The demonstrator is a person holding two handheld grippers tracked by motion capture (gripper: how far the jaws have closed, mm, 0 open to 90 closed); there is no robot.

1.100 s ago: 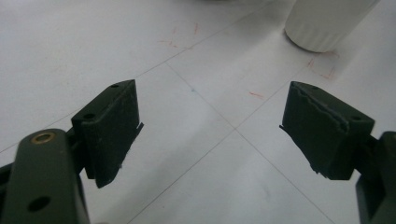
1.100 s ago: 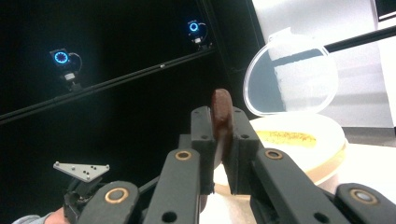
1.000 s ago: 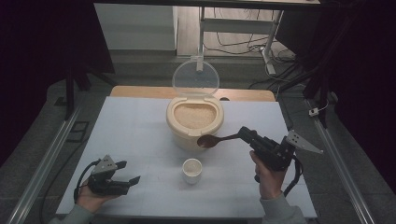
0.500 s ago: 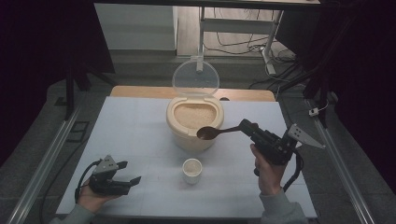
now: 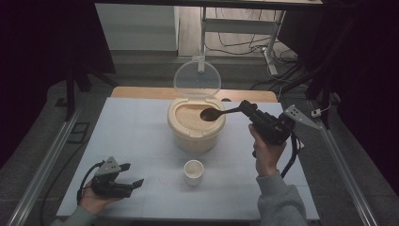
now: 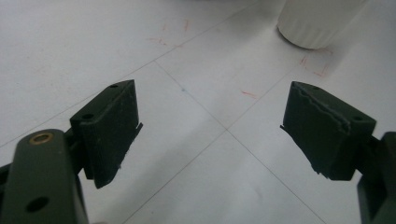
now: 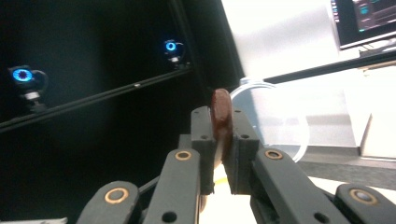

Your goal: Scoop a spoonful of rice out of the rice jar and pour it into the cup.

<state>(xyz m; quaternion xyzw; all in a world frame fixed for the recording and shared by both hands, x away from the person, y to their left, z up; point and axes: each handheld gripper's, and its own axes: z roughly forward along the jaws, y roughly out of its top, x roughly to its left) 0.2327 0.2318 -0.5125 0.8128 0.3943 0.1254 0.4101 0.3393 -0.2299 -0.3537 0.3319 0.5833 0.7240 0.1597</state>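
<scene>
Bench [image 5: 141, 132] across the middle of the high view, floor behind it along the top. Pot [image 5: 195, 129] at frame centre on the bench, lid [image 5: 197, 78] standing upright behind it, hinged at the back rim. Cup [image 5: 193, 172] just below the pot, nearer the bottom edge, apart from it. Spoon [image 5: 220, 113] over the pot's right half, bowl above the opening, handle running right into the right gripper [image 5: 248, 109], right of centre above the bench. Left gripper [image 5: 131, 175] at lower left, low over the bench, left of the cup and well apart. In the left gripper view, cup [image 6: 317, 21] at upper right, beyond the jaws.
</scene>
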